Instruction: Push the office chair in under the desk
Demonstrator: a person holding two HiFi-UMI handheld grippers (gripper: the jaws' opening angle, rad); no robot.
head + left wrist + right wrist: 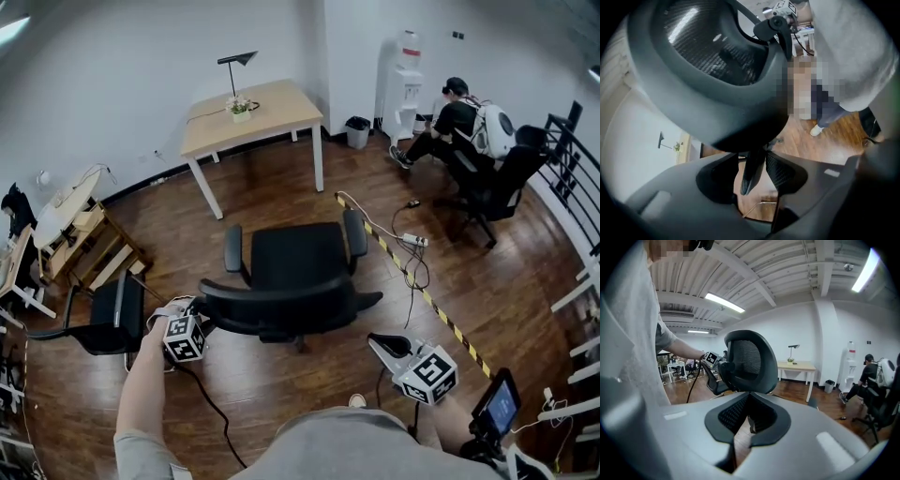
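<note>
Across the wood floor (281, 187), the bench (253, 117) is standing by the far wall. The chair (295, 258) is sitting well apart from it, seat facing it. At the backrest's left rim, the left gripper (204, 319) is holding its fingers (780, 171) wide, clamping nothing. Behind the chair, the right gripper (377, 339) is keeping its fingers (740, 411) together, empty.

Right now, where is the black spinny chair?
In the head view the office chair sits mid-floor, not under the wooden desk beyond it, with the left gripper at its backrest's left end.
</note>
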